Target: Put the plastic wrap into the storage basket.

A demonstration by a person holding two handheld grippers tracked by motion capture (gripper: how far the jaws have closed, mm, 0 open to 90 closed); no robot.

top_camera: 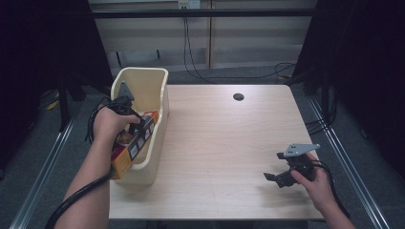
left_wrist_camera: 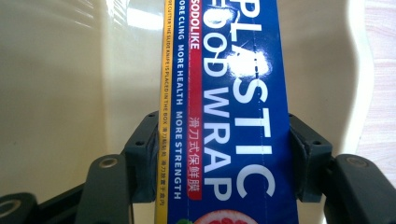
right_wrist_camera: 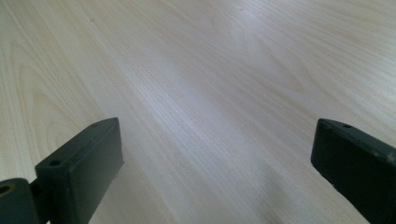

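Observation:
A long box of plastic wrap point(top_camera: 135, 143), blue with a yellow edge, lies slanted inside the cream plastic bin point(top_camera: 160, 98) at the table's left side. My left gripper point(top_camera: 128, 110) is shut on the plastic wrap box point(left_wrist_camera: 229, 121), with both jaws pressed against its long sides. The bin's pale inner wall point(left_wrist_camera: 56, 70) rises behind it. My right gripper point(top_camera: 274, 177) hovers low over the table's right front area, open, with nothing between its jaws. Bare wood lies under the right gripper point(right_wrist_camera: 215, 154).
The wooden table point(top_camera: 224, 138) has a round cable hole point(top_camera: 238, 97) near its far edge. Cables trail on the grey floor behind the table. Dark curtains stand at both sides.

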